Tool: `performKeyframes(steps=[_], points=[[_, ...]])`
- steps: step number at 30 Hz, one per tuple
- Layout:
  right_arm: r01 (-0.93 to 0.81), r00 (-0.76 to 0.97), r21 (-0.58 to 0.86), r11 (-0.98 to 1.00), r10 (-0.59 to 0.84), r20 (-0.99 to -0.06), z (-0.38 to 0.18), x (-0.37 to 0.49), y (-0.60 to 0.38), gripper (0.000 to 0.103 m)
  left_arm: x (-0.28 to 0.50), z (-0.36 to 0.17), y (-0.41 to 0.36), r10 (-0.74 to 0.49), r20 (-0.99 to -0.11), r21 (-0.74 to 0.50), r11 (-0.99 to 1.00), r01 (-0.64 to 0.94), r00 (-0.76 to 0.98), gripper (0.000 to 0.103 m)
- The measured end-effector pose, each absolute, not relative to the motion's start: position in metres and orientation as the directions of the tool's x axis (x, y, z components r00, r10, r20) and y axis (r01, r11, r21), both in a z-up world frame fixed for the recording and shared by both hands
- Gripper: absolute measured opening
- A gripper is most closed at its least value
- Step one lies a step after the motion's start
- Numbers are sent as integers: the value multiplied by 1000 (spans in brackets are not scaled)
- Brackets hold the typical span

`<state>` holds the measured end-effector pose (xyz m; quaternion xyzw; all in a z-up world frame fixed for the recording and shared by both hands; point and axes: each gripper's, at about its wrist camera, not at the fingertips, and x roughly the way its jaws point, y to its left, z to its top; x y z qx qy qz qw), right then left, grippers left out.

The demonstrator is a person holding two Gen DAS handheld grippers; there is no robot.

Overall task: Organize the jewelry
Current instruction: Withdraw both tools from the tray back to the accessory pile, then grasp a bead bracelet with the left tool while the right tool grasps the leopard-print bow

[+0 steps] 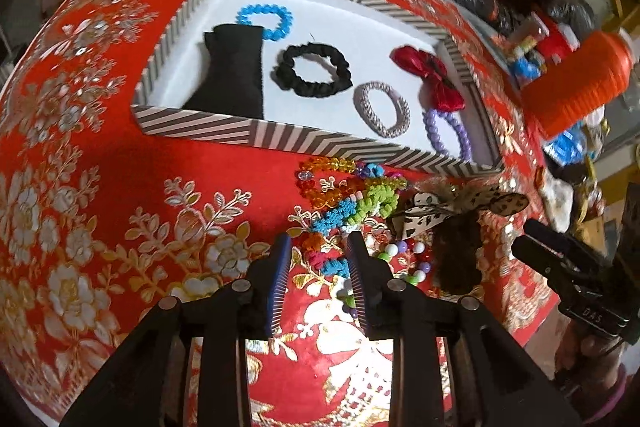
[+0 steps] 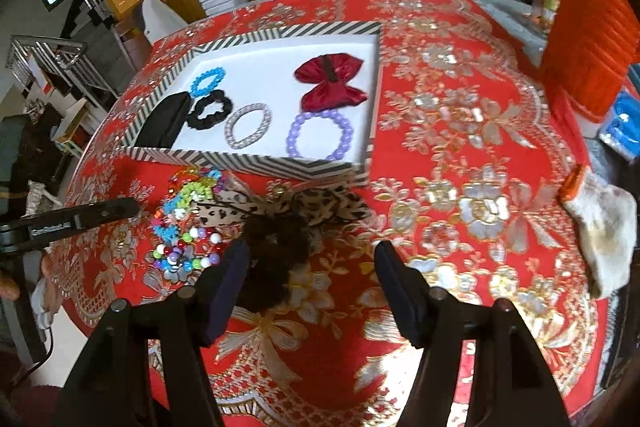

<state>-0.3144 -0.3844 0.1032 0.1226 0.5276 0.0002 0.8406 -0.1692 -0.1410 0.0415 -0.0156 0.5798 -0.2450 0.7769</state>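
Tray (image 1: 192, 131), upper centre: five pieces already laid out. Loose pile of bracelets (image 1: 352, 203) remains on table below. Left gripper (image 1: 318, 247) jaws part-spread, right gripper (image 2: 312, 259) wide, both empty.

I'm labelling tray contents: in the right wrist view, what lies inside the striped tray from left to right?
black stand → blue bracelet → black scrunchie → silver bracelet → purple bead bracelet. The red bow sits above the purple one, so I leave it out.
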Motion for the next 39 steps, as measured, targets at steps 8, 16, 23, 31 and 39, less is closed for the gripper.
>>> performKeyframes(steps=[8, 16, 23, 31, 39], points=[[138, 409, 201, 970, 129, -903, 79, -297, -376, 59, -162, 26, -162, -351, -919, -248, 870, 427, 181, 27], [134, 408, 208, 969, 137, -903, 61, -292, -375, 17, -159, 22, -170, -361, -918, -245, 842, 480, 163, 8], [138, 492, 225, 965, 130, -861, 94, -307, -383, 11, -161, 50, -155, -432, -886, -311, 823, 475, 167, 8], [133, 551, 243, 961, 132, -824, 127, -315, -396, 3, -162, 83, -147, -455, -862, -315, 827, 466, 225, 8], [85, 524, 158, 984, 90, -847, 121, -323, -393, 14, -157, 120, -139, -461, -833, -297, 839, 456, 306, 0]])
